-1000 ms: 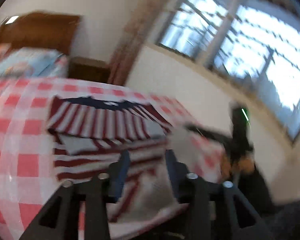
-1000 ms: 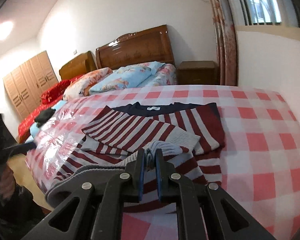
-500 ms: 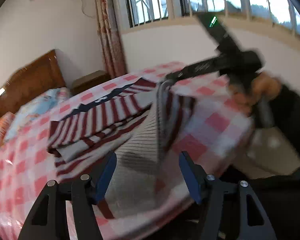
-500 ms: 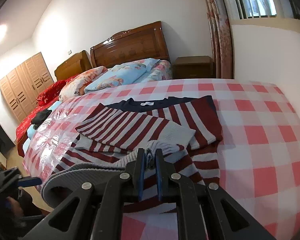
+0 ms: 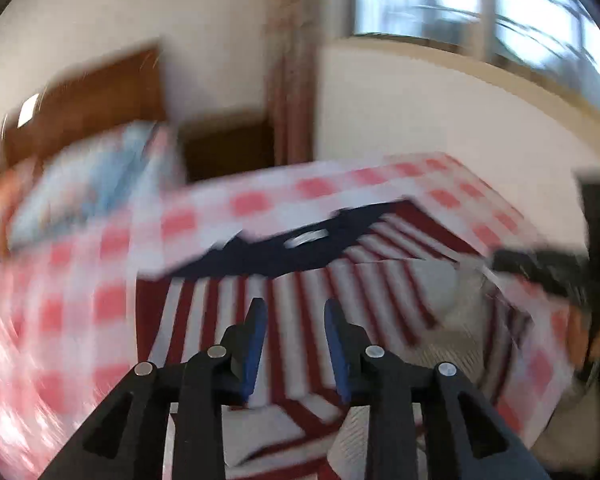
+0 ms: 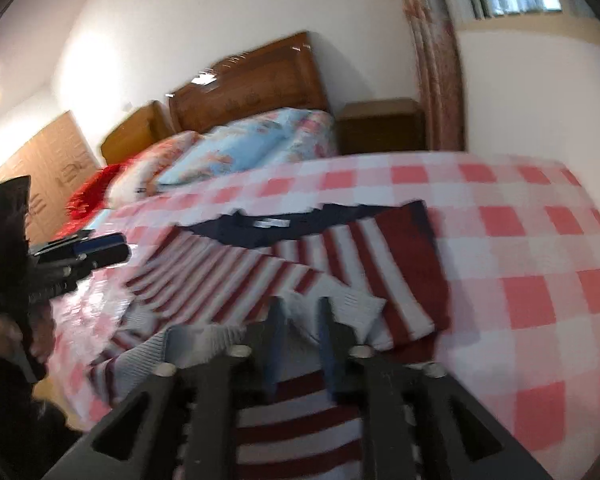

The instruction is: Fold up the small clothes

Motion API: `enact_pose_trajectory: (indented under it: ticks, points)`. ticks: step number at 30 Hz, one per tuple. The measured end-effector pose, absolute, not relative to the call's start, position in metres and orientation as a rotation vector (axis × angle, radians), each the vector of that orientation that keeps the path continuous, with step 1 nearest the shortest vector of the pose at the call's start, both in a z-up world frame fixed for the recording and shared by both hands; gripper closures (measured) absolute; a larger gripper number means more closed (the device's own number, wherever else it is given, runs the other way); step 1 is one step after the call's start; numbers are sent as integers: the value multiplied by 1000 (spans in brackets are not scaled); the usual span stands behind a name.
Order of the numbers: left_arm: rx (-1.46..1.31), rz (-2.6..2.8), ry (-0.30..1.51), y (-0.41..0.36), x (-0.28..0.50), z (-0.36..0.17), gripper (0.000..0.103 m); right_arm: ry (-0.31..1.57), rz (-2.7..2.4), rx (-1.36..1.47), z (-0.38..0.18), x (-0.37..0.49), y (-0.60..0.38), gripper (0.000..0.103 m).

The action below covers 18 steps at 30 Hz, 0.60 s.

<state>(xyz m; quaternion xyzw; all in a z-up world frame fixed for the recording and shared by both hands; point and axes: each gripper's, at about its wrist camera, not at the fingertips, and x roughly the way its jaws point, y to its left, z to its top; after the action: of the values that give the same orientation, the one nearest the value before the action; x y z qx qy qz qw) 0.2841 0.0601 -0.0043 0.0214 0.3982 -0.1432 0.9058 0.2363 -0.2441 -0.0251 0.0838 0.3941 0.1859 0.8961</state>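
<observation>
**On the checked bed, a half-folded striped sweater**

Across the near half of the red-and-white checked bed cover (image 6: 520,240) lies a red-and-white striped knitted sweater (image 6: 380,264). Its navy collar band (image 6: 260,236), with a small white label, points towards the far end. One striped sleeve is folded across the chest, and its pale grey ribbed cuff (image 6: 340,304) lies near the middle. The right edge of the body is solid dark red. The grey ribbed hem (image 6: 204,340) is raised off the cover at the near edge and bends back over the lower stripes.

The right gripper (image 6: 300,308) is pressed together on that hem, though blur softens the contact. The left gripper (image 5: 296,308) hangs over the striped chest with its blue-padded jaws a little apart. They have just been closing, and nothing sits between them.

Beyond the sweater are a blue floral pillow (image 6: 240,152), a glossy brown wooden headboard (image 6: 252,84) and, to the right, a brown bedside cabinet (image 6: 380,128).
</observation>
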Motion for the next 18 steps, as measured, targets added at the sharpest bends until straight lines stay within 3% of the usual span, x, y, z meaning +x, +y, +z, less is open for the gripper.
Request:
enact_pose_trajectory:
  ticks: [1,2,4,10,15,18]
  points:
    - [-40,-253,817,83,286,-6,74,835,355,178,-29,238,-248,50]
    - [-99,-255,792,98,279,-4,74,835,347,191,-31,236,-254,51]
    - [-173,-286,751,128,255,-3,73,796,365,209,-31,224,-269,0]
    - [-23,-382,722,138,159,-24,68,846,398,92,-46,212,-274,0]
    - [296,-328,655,82,95,-53,66,873,436,-10,-56,232,-246,0]
    - [328,-365,648,61,82,-63,66,874,454,-76,-58,241,-229,0]
